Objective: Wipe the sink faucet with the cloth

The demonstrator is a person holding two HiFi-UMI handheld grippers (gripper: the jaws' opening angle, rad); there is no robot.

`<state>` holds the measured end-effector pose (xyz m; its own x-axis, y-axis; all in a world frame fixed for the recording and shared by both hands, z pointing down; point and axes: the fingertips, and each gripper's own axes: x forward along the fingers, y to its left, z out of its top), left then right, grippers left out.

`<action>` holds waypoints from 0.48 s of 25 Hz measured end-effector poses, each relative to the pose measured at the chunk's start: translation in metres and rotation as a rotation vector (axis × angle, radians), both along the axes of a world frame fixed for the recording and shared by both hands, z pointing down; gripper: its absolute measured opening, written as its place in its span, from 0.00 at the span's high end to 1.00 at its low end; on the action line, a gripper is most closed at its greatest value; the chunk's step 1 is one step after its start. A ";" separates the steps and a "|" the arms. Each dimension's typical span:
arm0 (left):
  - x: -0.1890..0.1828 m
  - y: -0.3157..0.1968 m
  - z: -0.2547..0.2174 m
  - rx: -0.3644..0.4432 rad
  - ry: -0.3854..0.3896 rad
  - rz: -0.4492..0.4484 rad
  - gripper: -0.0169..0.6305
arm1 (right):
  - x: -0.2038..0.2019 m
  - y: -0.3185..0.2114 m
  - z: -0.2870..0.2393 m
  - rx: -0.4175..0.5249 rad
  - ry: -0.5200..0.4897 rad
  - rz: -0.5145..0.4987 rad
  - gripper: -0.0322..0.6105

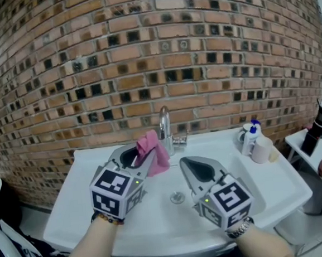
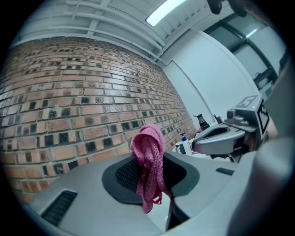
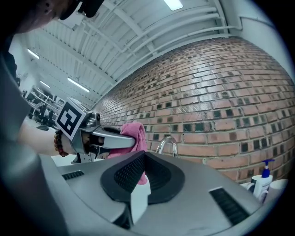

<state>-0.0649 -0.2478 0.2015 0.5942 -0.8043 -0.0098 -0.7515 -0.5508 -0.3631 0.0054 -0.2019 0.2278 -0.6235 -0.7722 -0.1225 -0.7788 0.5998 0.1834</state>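
Hovering over sink [image 1: 157,218]; clamping cloth [image 1: 153,148] in left gripper [image 1: 137,158], just short of faucet [image 1: 164,125]; holding right gripper [image 1: 185,163] shut, empty, beside left; pointing both level.

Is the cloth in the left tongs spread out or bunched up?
Bunched up: the pink cloth hangs crumpled and folded over itself, pinched in the shut left tongs.

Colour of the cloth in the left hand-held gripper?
Pink: a soft knitted pink cloth, clearest in the left gripper view.
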 end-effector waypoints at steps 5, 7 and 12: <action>0.006 -0.020 -0.011 0.025 -0.034 0.001 0.81 | 0.001 -0.014 -0.010 0.006 0.005 0.003 0.93; 0.009 -0.028 -0.011 0.023 -0.048 -0.004 0.81 | 0.002 -0.018 -0.015 0.013 0.006 0.004 0.93; 0.011 -0.047 -0.009 0.017 -0.077 -0.019 0.81 | 0.011 -0.031 -0.021 0.039 0.000 0.014 0.93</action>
